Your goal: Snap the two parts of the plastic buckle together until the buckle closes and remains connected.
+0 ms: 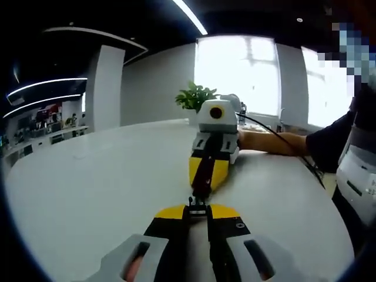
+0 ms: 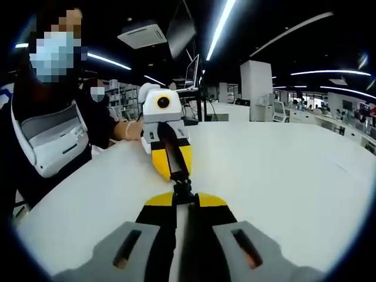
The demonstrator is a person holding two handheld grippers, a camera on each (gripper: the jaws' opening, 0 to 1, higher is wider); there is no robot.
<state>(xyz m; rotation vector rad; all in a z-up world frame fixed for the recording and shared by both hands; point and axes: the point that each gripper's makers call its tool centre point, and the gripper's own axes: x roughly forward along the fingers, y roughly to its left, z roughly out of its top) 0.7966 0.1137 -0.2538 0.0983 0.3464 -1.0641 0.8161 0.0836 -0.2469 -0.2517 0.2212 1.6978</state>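
Both grippers nose to nose low over the white table (image 1: 88, 176), buckle (image 1: 198, 202) strung between them. Left gripper (image 1: 198, 212) pinched nearly shut on its end of the buckle; right gripper (image 2: 183, 197) likewise closed on the other end (image 2: 183, 189). Same right gripper seen head-on from the left view (image 1: 207, 176), strap (image 1: 202, 167) dark between its yellow tips. Cannot tell whether the halves have clicked home — joint too small and dark to read.

Risks from here, as judged:
- Slight tilt of either hand, prongs jamming off-axis instead of seating.
- Thin grip on small plastic — part twisting or popping out under the push.
- Letting go early, halves parting again.
- Person's forearm (image 1: 270, 142) close by; cable (image 1: 276, 138) liable to snag.
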